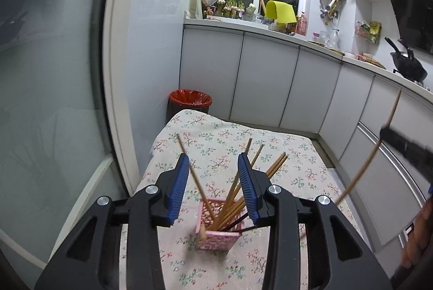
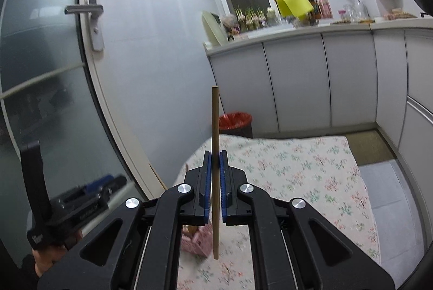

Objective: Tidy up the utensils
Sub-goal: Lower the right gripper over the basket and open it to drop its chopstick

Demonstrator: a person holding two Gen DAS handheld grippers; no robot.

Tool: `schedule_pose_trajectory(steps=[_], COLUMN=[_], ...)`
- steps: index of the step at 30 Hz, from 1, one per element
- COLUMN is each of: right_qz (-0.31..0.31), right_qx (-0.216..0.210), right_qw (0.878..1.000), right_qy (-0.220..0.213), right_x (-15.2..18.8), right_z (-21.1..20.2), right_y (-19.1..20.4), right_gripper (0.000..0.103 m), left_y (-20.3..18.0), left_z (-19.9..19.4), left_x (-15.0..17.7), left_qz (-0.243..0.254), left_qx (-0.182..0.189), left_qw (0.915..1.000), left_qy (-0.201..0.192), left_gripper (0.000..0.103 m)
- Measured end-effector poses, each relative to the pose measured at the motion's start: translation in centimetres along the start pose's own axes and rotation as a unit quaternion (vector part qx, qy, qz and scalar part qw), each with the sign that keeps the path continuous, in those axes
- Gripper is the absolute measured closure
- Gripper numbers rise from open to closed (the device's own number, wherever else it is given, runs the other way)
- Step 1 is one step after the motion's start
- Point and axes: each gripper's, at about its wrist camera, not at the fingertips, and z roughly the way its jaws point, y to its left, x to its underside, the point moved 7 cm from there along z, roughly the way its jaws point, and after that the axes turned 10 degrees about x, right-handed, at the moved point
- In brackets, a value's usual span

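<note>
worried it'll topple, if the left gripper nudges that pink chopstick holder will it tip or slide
Probably tips: the pink holder looks tall, narrow and light, with chopsticks leaning out one side. The floral cloth may grip its base, so sliding seems less likely.

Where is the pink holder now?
The pink holder stands on the flowered tablecloth, below the open left gripper, with chopsticks leaning inside it.

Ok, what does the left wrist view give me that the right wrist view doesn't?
Only the left wrist view: the open left gripper above the pink holder, with its standing chopsticks, and the black wok on the counter. Only the right wrist view: the right gripper shut on a single chopstick held upright, and the door handle. Both show the floral tablecloth, the red bin and the yellow sheet.
</note>
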Motion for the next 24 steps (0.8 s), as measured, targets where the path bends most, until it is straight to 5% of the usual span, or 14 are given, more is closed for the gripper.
schedule_pose_trajectory(steps=[7,24], right_qz=[0.034,0.029], right_qx=[-0.024,0.020], right_qw=[0.997,0.998], right_qy=[-0.057,-0.044], right_x=[-1.9,1.8], right_z=[-1.0,6.1], right_y=[2.9,7.2], right_gripper=[0.098,0.098], left_y=[2.9,6.4], left_z=[-0.6,0.1], left_x=[0.9,3.3], left_qz=[-0.028,-0.078], left_qx=[-0.025,-0.041], left_qw=[0.9990,0.9929], left_qy=[0.025,0.081], left_gripper=[0.062,0.062])
